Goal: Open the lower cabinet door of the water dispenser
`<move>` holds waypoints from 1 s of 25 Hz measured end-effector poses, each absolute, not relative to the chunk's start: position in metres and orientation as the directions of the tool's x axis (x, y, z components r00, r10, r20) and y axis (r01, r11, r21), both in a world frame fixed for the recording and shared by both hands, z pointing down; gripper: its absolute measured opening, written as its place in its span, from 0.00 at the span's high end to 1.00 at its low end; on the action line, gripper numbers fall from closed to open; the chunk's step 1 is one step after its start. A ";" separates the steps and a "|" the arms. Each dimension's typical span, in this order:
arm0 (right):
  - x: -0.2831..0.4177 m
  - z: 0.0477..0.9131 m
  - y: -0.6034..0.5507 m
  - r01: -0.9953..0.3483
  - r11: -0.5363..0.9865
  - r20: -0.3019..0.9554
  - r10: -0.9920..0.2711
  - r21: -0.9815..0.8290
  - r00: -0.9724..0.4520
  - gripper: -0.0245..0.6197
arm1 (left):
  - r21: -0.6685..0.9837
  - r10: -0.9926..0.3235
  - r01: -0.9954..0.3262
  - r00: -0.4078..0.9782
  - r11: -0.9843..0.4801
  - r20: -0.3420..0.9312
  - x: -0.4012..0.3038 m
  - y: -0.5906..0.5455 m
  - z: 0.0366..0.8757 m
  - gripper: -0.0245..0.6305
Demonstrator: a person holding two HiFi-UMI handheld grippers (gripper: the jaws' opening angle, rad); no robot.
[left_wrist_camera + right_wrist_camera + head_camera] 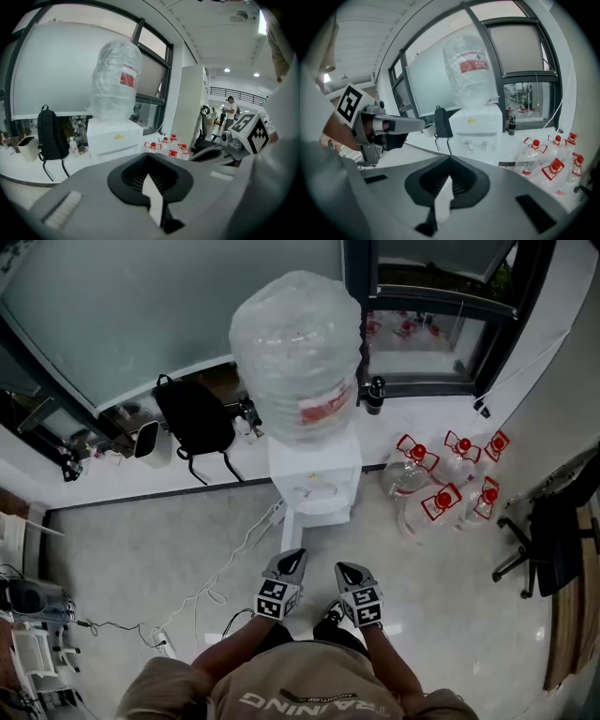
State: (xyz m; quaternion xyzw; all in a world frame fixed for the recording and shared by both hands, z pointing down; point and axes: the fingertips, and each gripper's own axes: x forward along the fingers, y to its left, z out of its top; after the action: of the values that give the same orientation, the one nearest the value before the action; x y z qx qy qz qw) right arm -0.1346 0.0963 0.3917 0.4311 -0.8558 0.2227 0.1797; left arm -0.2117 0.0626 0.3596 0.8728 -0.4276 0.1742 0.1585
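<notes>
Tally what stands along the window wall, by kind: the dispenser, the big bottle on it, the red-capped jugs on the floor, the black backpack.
water dispenser: 1
large wrapped bottle on top of it: 1
red-capped jugs on the floor to its right: 5
black backpack to its left: 1
Total: 8

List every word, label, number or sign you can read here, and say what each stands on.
"AINING": end of a white print on the person's shirt; the rest is unclear.
Red label on the water jug: blurred, unreadable.
Yellow sticker on the dispenser: too small to read.
Red labels on the floor bottles: too small to read.
Marker cubes: square patterns only, no words.
</notes>
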 end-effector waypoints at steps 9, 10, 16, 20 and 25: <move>-0.130 0.308 0.092 -0.799 0.569 0.391 -0.702 -0.195 -0.595 0.95 | 0.068 -0.715 -0.787 0.589 -0.613 0.377 -0.230 0.070 0.289 0.96; -0.129 0.302 0.092 -0.801 0.567 0.388 -0.706 -0.192 -0.592 0.95 | 0.077 -0.721 -0.792 0.587 -0.606 0.370 -0.235 0.069 0.281 0.96; -0.138 0.258 0.085 -0.823 0.548 0.341 -0.753 -0.149 -0.563 0.95 | 0.072 -0.754 -0.808 0.575 -0.585 0.316 -0.264 0.052 0.238 0.96; -0.151 0.224 0.073 -0.831 0.551 0.290 -0.785 -0.077 -0.547 0.95 | 0.037 -0.780 -0.812 0.570 -0.582 0.259 -0.277 0.036 0.207 0.96; -0.165 0.191 0.059 -0.832 0.555 0.232 -0.806 -0.024 -0.544 0.95 | 0.007 -0.795 -0.810 0.577 -0.587 0.186 -0.290 0.024 0.167 0.96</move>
State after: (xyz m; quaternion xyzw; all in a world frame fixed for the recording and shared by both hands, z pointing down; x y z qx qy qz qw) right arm -0.1651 0.0592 0.1908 0.4673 -0.8763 0.0656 0.0972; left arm -0.2896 0.0238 0.1670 0.8869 -0.4524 0.0813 0.0457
